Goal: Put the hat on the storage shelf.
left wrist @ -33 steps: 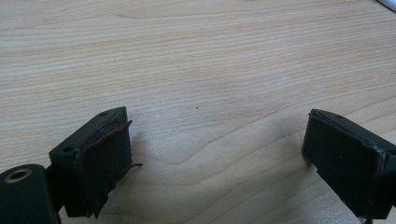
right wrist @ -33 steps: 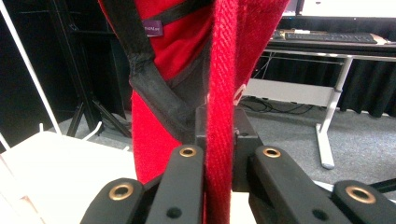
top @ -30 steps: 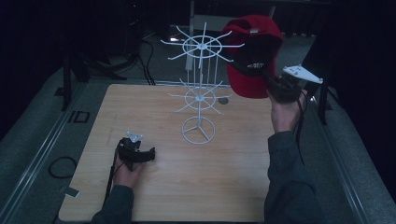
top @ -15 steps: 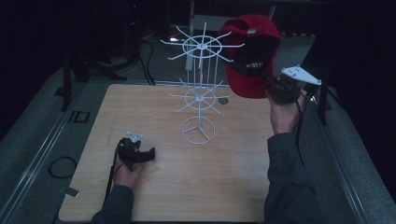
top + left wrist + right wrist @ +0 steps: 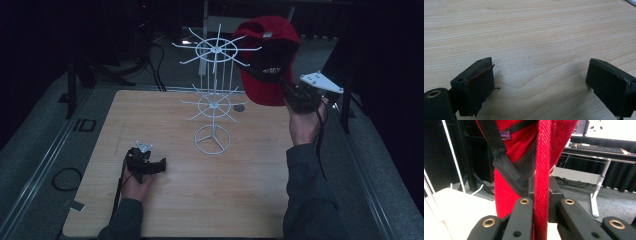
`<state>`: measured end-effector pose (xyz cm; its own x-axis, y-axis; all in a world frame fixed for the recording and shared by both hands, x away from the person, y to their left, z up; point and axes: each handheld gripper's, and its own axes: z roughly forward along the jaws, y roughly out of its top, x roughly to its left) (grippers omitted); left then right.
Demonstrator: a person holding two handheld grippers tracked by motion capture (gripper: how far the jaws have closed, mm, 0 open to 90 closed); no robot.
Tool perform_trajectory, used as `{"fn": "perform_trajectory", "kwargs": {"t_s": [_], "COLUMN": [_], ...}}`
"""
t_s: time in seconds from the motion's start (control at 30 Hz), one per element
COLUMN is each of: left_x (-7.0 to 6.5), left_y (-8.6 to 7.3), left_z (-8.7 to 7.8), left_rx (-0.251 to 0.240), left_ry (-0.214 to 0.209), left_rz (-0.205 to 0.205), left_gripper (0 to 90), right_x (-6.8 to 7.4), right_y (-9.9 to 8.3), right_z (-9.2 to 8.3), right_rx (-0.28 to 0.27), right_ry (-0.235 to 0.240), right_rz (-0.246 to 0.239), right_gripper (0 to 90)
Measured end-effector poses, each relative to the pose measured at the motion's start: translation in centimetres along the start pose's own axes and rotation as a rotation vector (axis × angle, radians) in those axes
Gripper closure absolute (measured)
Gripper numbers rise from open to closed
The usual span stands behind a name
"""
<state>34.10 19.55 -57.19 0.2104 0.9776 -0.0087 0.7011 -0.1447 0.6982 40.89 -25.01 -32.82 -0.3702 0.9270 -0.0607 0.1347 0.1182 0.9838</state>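
Dark room, wood table (image 5: 250, 200): red cap (image 5: 270, 55) pinched by right gripper (image 5: 295, 95), aloft just right of rack (image 5: 215, 90) top prongs; left gripper (image 5: 150, 165) spread, empty, resting far off.

Wooden table (image 5: 240, 200) (dark cables (image 5: 155, 60) behind)

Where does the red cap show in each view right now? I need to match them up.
High view: the red cap hangs at upper right, beside the wire rack's top ring, held up by the right gripper.
Right gripper view: the cap runs down the centre, clamped between the jaws.
Left gripper view: the cap isn't seen here; open jaws over the wooden table.
Shared landmark: the table.
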Motion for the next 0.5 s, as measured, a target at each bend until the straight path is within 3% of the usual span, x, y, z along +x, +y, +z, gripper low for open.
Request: {"fn": "perform_trajectory", "kwargs": {"t_s": [0.5], "left_x": [0.0], "left_y": [0.0], "left_z": [0.0], "left_rx": [0.0], "left_ry": [0.0], "left_rz": [0.0], "left_gripper": [8.5], "right_x": [0.28], "right_y": [-0.42], "right_z": [-0.11], "right_rx": [-0.002], "right_ry": [0.009], "right_rz": [-0.009], "right_gripper": [85.9]}}
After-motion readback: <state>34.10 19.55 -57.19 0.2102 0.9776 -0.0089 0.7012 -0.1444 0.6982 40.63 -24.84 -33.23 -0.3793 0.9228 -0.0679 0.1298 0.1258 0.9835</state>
